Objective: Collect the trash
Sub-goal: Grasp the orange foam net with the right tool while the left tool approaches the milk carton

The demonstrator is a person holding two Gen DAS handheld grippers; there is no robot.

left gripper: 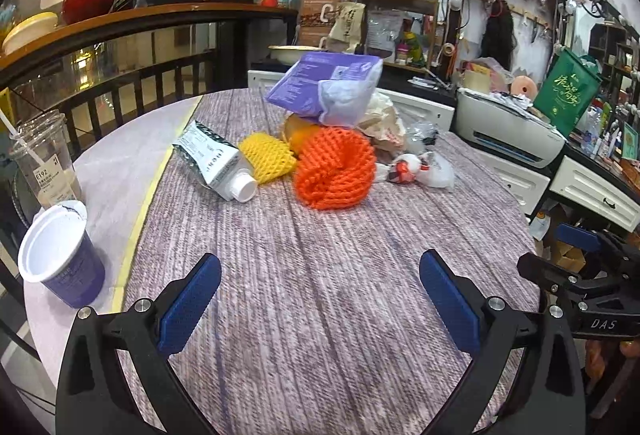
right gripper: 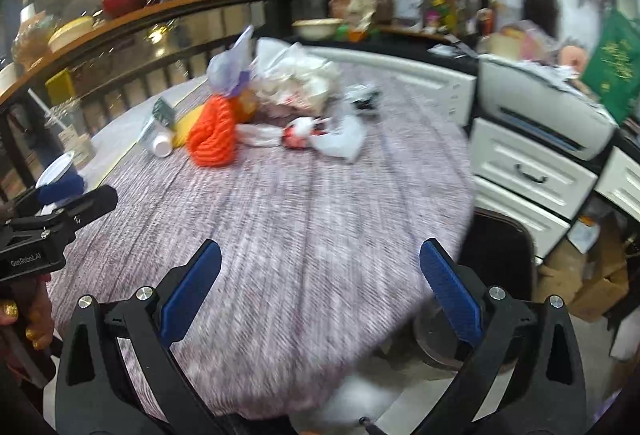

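We are at the approach: left gripper and right gripper hover with jaws wide, empty. The trash pile sits mid-desk, ahead. Next, reach forward and close on the orange foam net.

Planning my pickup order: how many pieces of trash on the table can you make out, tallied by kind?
Foam fruit nets: 2, orange foam net, yellow foam net
Cups: 2, purple paper cup with white inside, clear plastic cup with straw
Squeeze tubes: 1, white tube with round cap
Plastic packs: 1, purple plastic pack
Knotted bags: 1, white and red bag
Total: 7, more crumpled wrappers behind, uncountable.
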